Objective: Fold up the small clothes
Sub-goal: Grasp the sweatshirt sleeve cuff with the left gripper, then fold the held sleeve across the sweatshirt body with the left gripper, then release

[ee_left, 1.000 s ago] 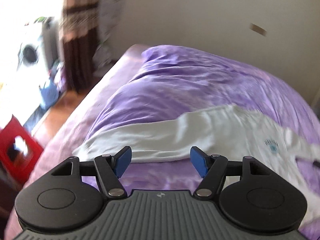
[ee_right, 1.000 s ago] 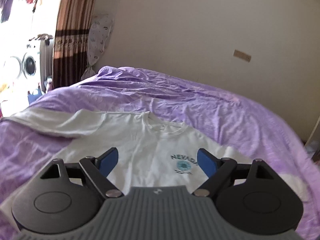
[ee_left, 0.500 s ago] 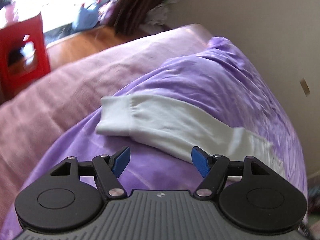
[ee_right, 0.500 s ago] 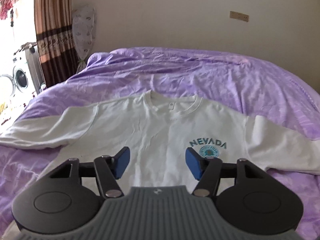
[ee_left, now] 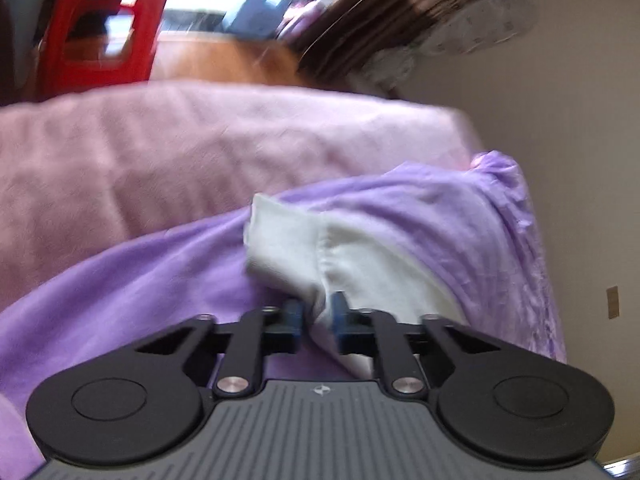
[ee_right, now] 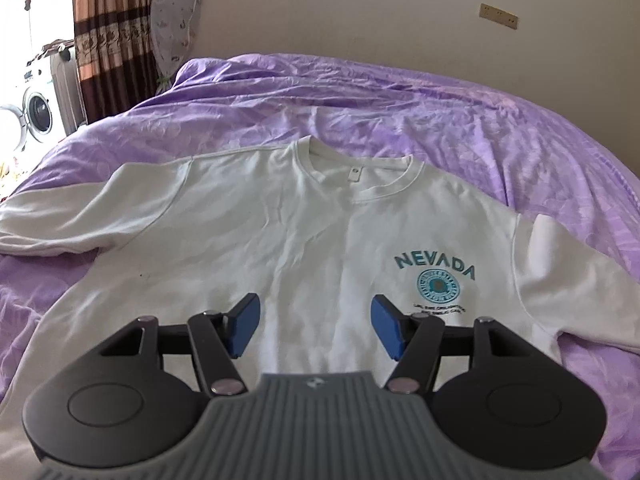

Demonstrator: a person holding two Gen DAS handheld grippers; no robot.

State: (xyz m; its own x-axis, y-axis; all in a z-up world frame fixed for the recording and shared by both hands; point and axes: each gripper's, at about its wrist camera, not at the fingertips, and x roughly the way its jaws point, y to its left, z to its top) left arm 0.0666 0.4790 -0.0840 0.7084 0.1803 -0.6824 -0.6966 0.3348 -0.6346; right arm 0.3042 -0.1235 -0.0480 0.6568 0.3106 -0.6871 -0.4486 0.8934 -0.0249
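Note:
A white long-sleeved sweatshirt (ee_right: pixel 304 240) with a teal NEVADA print lies flat, front up, on a purple bed cover (ee_right: pixel 460 120), both sleeves spread out. In the left wrist view its left sleeve (ee_left: pixel 360 264) ends in a ribbed cuff (ee_left: pixel 280 240). My left gripper (ee_left: pixel 317 314) is shut on the sleeve just behind the cuff, white cloth pinched between the blue pads. My right gripper (ee_right: pixel 314 326) is open and empty, hovering over the lower chest of the sweatshirt, left of the print.
A pink blanket (ee_left: pixel 200 152) covers the bed's left side beyond the purple cover. A red plastic stool (ee_left: pixel 100 28) stands on the wooden floor. Brown curtains (ee_right: pixel 112 32), a washing machine (ee_right: pixel 36 116) and a beige wall (ee_right: pixel 360 8) lie behind the bed.
My left gripper swung left along the sleeve to the cuff and closed on it. My right gripper moved closer over the sweatshirt's chest and stayed open.

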